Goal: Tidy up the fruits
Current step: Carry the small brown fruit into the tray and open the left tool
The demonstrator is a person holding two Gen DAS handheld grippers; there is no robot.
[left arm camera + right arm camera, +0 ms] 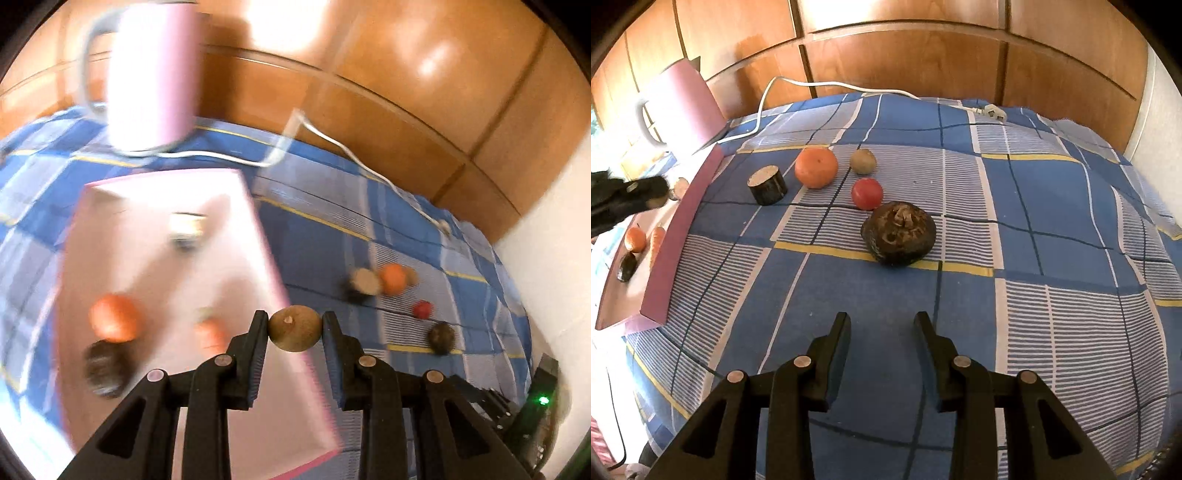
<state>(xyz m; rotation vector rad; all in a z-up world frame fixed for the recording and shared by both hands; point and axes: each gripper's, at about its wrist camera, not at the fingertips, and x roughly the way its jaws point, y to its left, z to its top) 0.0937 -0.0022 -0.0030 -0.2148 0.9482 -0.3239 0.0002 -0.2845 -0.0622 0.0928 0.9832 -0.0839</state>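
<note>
Left tongs (294, 328) clamped on a small brown fruit (294, 328), held over the pink tray's (670, 236) edge. Right tongs (882, 332) partly open, empty, above the blue checked cloth (1034, 258). On the cloth mid-area: orange (816, 167), red fruit (867, 193), dark wrinkled fruit (898, 237), brown fruit (863, 161), cut log piece (767, 184).

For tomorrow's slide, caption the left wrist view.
Left gripper carries a brown fruit over the pink tray.

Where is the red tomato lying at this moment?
In the right wrist view, the red tomato lies on the blue checked cloth, between the orange and the dark wrinkled fruit.
</note>
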